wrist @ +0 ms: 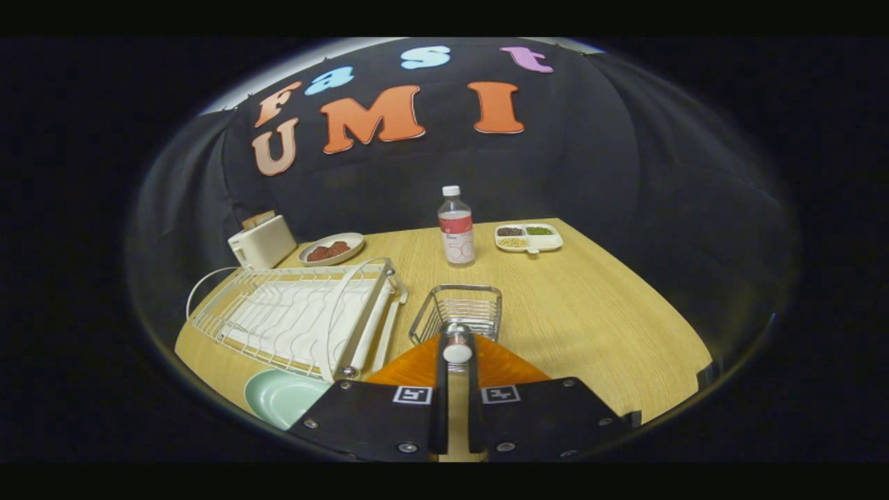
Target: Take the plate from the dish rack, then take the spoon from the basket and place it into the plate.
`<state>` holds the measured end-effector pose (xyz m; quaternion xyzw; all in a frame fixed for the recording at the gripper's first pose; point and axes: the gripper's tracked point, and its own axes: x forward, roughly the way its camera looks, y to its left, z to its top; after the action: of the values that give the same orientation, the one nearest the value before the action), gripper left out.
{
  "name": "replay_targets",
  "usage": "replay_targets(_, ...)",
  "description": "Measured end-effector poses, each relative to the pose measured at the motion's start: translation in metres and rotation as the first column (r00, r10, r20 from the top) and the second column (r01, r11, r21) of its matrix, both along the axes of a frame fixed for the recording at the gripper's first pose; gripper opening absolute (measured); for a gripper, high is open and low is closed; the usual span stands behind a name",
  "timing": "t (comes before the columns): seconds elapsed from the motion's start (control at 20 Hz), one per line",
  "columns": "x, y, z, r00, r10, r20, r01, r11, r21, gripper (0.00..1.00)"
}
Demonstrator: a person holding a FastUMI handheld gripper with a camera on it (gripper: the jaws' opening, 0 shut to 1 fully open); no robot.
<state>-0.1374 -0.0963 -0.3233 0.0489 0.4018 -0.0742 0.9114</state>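
Between the gripper's (pixel 458 347) two nearly closed fingers sits the spoon (pixel 458 345), its metal handle with a white end pinched from both sides, held above the wire basket (pixel 458 310). At eight o'clock from the fingers lies the pale green plate (pixel 278 397) on the wooden table (pixel 597 312), beside the white dish rack (pixel 298 316). Beyond at twelve o'clock stands a red-labelled bottle (pixel 456 228), print too small to read; a divided tray (pixel 528 237) holds beans, and a dish (pixel 331 248) holds something reddish-brown beside a toaster (pixel 262 241).

The clear plastic bottle with a white cap (pixel 456 227), standing at upper centre of the frame on the light wooden table (pixel 590 305), bears a red-and-white label showing a large "50"; its smaller print is too blurred to read.
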Motion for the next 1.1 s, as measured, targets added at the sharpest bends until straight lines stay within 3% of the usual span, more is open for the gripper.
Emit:
replay_targets(0.25,0.017,-0.009,0.033,0.999,-0.015,0.039,0.016,1.0,-0.018,0.11)
replay_targets(0.5,0.023,-0.006,0.066,0.998,0.024,0.064,-0.021,0.999,-0.04,0.11)
replay_targets(1.1,-0.022,0.019,0.107,0.994,0.096,0.042,-0.095,0.995,-0.028,0.11)
